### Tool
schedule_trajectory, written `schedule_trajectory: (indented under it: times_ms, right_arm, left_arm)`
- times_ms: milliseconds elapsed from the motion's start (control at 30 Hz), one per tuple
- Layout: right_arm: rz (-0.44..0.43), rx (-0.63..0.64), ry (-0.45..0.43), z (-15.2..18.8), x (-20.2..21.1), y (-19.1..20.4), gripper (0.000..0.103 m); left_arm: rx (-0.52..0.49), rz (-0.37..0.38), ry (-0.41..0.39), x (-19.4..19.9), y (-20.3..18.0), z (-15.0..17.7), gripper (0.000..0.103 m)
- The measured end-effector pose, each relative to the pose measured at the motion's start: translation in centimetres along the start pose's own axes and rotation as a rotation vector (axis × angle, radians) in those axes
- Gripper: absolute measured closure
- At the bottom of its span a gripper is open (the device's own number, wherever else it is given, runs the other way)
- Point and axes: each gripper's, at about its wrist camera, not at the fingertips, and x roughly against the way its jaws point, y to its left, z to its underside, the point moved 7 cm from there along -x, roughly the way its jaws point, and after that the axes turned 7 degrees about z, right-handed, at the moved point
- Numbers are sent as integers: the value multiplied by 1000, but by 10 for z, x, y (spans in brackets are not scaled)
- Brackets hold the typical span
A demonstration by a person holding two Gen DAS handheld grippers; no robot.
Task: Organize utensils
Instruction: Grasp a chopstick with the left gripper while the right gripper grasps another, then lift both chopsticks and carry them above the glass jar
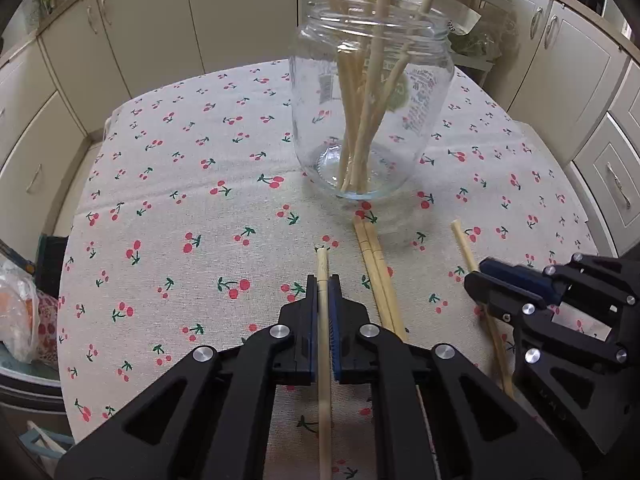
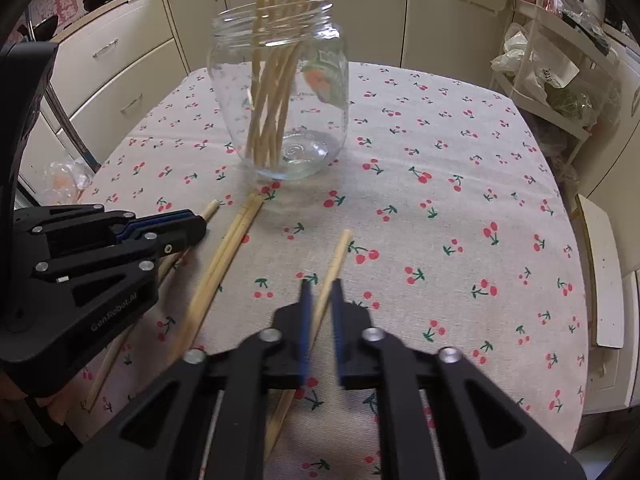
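A clear glass jar (image 1: 370, 120) stands upright on the cherry-print tablecloth (image 1: 180, 200) and holds several wooden chopsticks; it also shows in the right wrist view (image 2: 280, 92). My left gripper (image 1: 323, 280) is shut on one chopstick (image 1: 322, 268) lying along its fingers, low over the cloth. A joined pair of chopsticks (image 1: 378, 272) lies just right of it. My right gripper (image 2: 322, 286) is slightly open, its jaws straddling another single chopstick (image 2: 336, 260) on the cloth without clamping it. The right gripper also shows in the left wrist view (image 1: 480, 270).
Cream kitchen cabinets (image 1: 132, 32) surround the table. A cluttered rack with bags (image 2: 552, 80) stands at the far right. Plastic bags (image 1: 16, 312) sit below the table's left edge. The left gripper's body (image 2: 80, 272) fills the left of the right wrist view.
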Motion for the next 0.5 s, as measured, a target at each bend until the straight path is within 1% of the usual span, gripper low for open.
schedule_trajectory:
  times_ms: [67,200,267,300,400,467,500]
  right_arm:
    - [-25,-40,-4,1,2,-4,97]
    - [-94,-163,-71,-4,22,-20,97]
    - [-131,-217,-122,-9,35,-26,97]
    - [-154,-252,-168,-13,46,-30,97]
    - [-199,-314,-259,-24,69,-37,97]
    - [-216,-343,-319,-32,85,-42,97]
    - [-218,-357,-359,-38,94,-44,97]
  left_arm:
    - [8,6,-40,8,1,-2,98]
    - [31,43,-176,38,5,-15,98]
    - [47,70,-254,57,7,-27,98]
    - [54,81,-278,63,8,-32,98]
    - [87,121,-374,87,12,-48,98]
    - [103,146,-448,104,13,-61,98]
    - [106,153,-471,109,13,-65,98]
